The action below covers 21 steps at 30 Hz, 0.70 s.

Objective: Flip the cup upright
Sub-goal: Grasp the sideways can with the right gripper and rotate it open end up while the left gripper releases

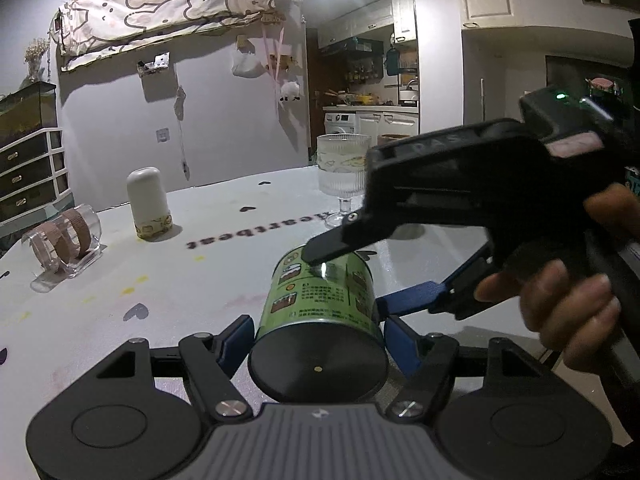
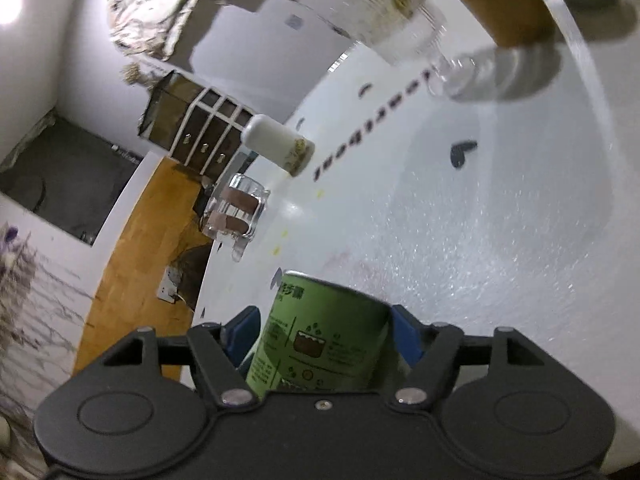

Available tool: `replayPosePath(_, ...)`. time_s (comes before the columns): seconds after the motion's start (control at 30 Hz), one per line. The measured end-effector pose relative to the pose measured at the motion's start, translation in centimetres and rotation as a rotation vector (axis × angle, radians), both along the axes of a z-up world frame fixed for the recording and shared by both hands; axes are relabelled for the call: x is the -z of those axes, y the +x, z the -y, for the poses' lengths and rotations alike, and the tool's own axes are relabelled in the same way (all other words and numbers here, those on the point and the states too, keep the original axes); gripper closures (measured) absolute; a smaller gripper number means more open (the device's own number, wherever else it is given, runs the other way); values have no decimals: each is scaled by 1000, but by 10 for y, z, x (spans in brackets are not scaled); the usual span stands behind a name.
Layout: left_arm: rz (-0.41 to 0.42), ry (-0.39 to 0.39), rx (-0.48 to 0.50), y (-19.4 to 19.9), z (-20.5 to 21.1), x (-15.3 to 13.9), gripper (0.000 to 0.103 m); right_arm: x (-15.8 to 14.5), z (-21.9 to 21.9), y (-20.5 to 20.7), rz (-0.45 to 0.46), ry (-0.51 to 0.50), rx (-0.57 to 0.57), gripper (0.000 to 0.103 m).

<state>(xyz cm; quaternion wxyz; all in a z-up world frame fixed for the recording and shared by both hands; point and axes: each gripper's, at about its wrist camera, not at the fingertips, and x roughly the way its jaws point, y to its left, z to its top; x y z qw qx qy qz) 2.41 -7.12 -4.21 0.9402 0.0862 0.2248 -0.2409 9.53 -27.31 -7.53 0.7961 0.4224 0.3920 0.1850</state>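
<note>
Green cup (image 1: 320,320) lay tilted above the white surface (image 1: 160,280), dark base toward the left hand-held gripper (image 1: 318,338), whose blue pads clamped it. The right hand-held gripper (image 2: 324,330) also gripped its printed sides, near a stemmed glass (image 1: 343,172).

Green cup (image 1: 320,312) (image 2: 320,340) with printed label and black base, lying tipped, base toward the left camera, held above the white tabletop (image 1: 140,300).
</note>
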Motion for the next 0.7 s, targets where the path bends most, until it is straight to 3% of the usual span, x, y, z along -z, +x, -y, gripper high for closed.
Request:
replayPosePath(0.2,-1,-5,-1,0,-1,0,31,15,-2,10,-65,96,-14,28)
replayPosePath(0.37,10,-4,-3,-1,0,1,32,10,-7,10,-35,71,-14,28)
replayPosePath(0.47,18,-22,12,-1,-2,1,32,-6,-11,1,77,-18,-19,28)
replayPosePath(0.57,13,-45,32,1,-2,2,32,-33,-20,-17,243,-172,-26,30)
replayPosePath(0.7,4,-70,64,1,0,6,32,-51,-29,-38,350,-341,-44,30)
